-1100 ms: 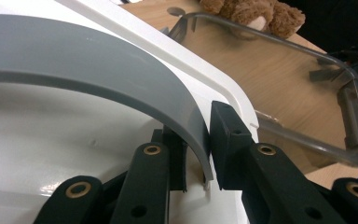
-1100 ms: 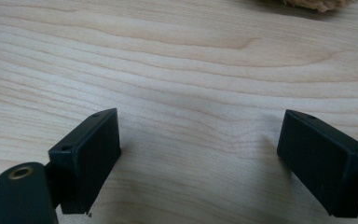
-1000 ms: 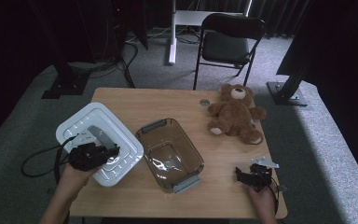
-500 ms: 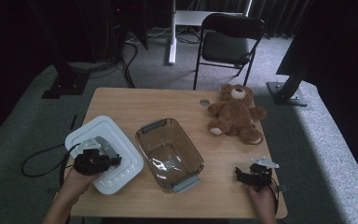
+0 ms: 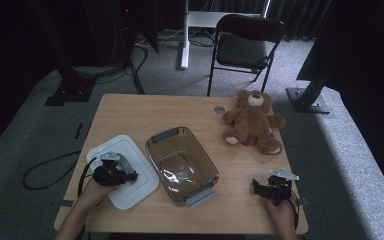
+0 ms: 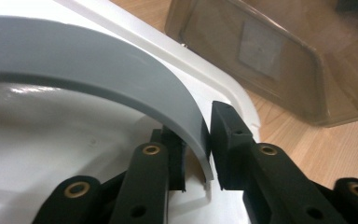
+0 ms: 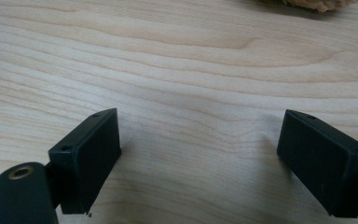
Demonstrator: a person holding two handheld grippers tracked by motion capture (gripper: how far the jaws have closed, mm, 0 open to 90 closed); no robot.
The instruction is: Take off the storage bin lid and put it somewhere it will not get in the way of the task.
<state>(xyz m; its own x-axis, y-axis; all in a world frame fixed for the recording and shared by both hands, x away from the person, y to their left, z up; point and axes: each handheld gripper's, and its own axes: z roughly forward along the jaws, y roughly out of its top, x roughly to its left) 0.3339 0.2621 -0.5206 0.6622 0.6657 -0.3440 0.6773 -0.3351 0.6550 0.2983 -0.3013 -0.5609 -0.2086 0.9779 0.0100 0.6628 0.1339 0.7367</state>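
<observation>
Down at the near left of the wooden surface (image 5: pixel 130 112) lies a white lid (image 5: pixel 139 172), flat on the wood and just beside a clear brownish container (image 5: pixel 182 165) that stands empty at the middle. The left hand-held gripper (image 5: pixel 128 176) rests over the lid, held by the person's left hand (image 5: pixel 94 192). In the left gripper view its two black jaws pinch a curved grey handle (image 6: pixel 121 88) that arches up from the lid's top, one jaw on each side of the strip, with the container's tinted wall (image 6: pixel 279 60) showing beyond the lid's rim. The right hand-held gripper (image 5: pixel 256 187) sits low at the near right corner of the surface, well apart from the container, in the person's right hand (image 5: pixel 281 212). In the right gripper view its jaws stand wide with nothing but bare wood grain between them. A brown teddy bear (image 5: pixel 252 120) lies on its back at the far right, with a small round grey object (image 5: pixel 219 109) just beside it. A black folding chair (image 5: pixel 247 42) stands on the carpet beyond the surface.
</observation>
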